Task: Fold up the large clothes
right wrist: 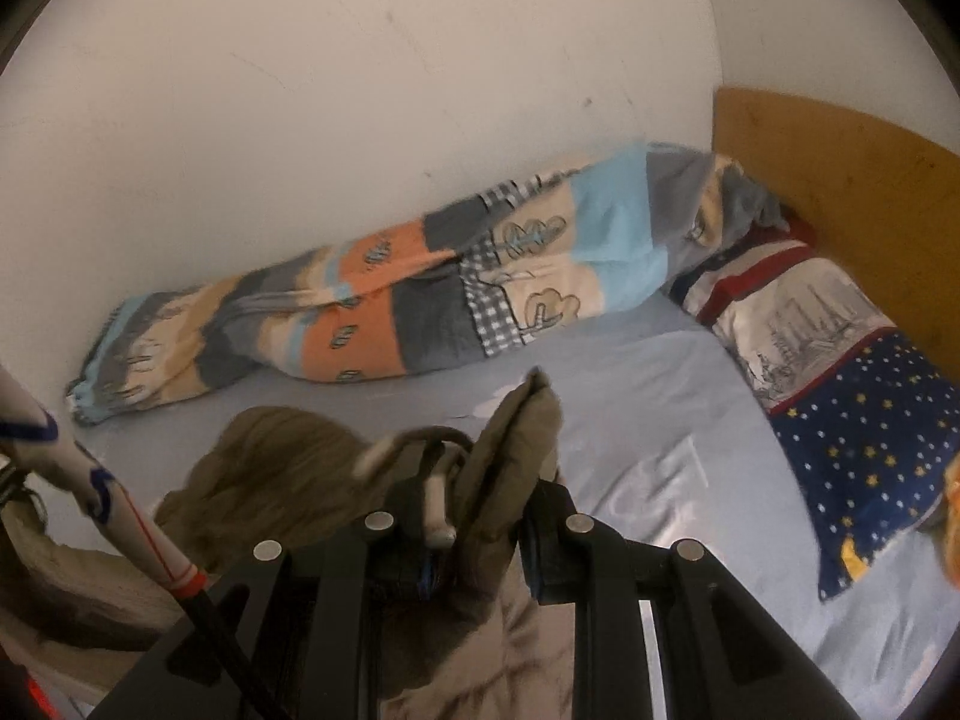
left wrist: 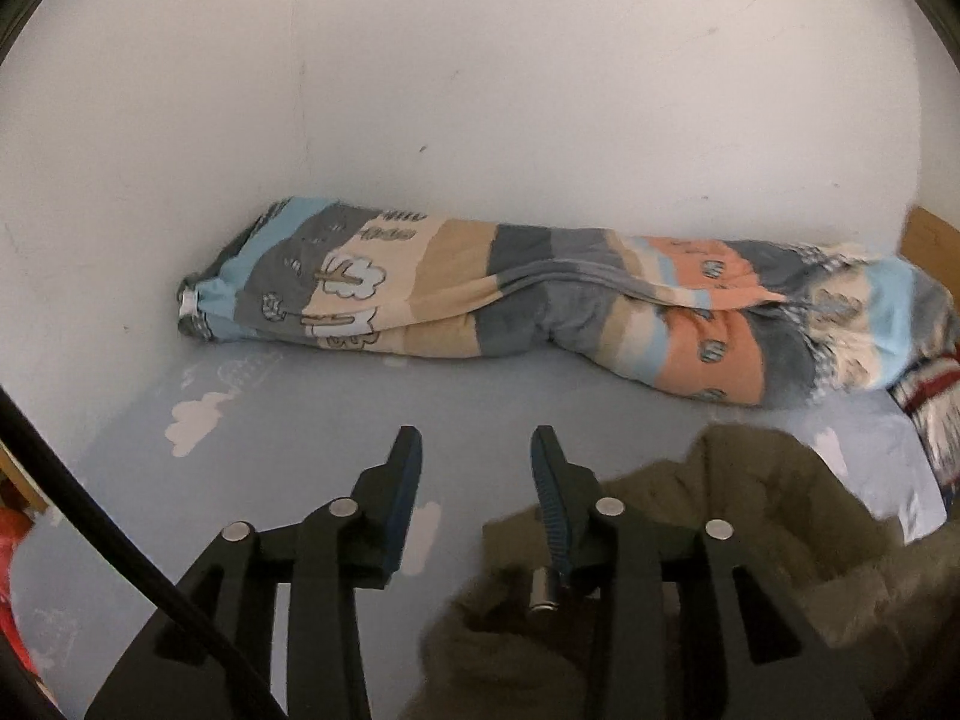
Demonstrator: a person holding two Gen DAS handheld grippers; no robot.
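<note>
An olive-green padded jacket (right wrist: 288, 468) lies bunched and rumpled on the pale blue sheet; one fold (right wrist: 510, 468) stands raised; its fabric (left wrist: 750, 510) looks thick and quilted.

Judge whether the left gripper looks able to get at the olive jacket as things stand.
Probably yes: the left gripper is open, and the olive jacket lies right beside its right finger with nothing between them.

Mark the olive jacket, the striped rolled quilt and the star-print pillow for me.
olive jacket (right wrist: 510, 450): right wrist view, fold pinched in the gripper.
striped rolled quilt (left wrist: 456, 294): left wrist view, beige middle section.
star-print pillow (right wrist: 864, 450): right wrist view, navy starred part.
</note>
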